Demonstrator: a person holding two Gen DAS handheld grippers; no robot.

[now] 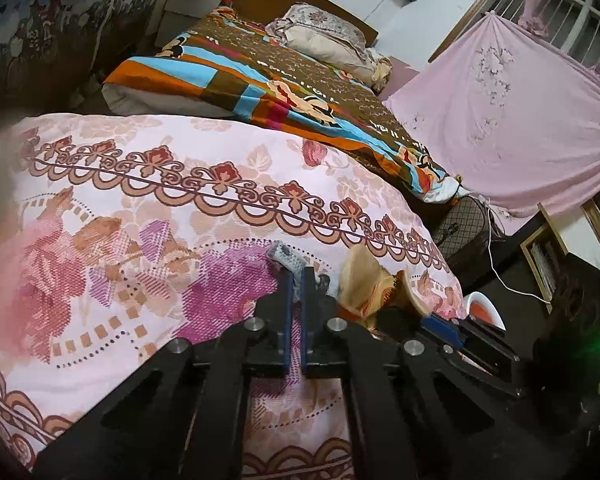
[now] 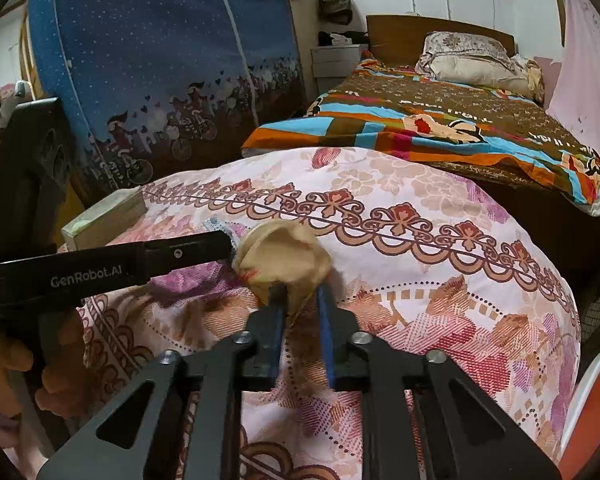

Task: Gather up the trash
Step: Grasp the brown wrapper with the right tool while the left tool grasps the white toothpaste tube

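Note:
My left gripper [image 1: 296,280] is shut on a crumpled grey-blue face mask [image 1: 286,257] just above the pink floral quilt [image 1: 148,208]. It also shows from the side in the right wrist view [image 2: 230,246], with the mask's edge [image 2: 216,224] beside it. My right gripper [image 2: 302,292] is shut on a crumpled beige wrapper [image 2: 284,258] with a red-orange edge, held above the quilt [image 2: 440,280]. In the left wrist view the wrapper [image 1: 370,280] and the right gripper's blue pads [image 1: 440,326] sit just right of my left gripper.
A bed with a brown, orange and blue blanket [image 1: 284,80] lies beyond the quilt. A blue fabric wardrobe [image 2: 160,60] stands at left, a wooden box [image 2: 104,220] at the quilt's left edge. A pink cloth [image 1: 500,120], a patterned bag [image 1: 464,224] and an orange-white stool [image 1: 484,310] are at right.

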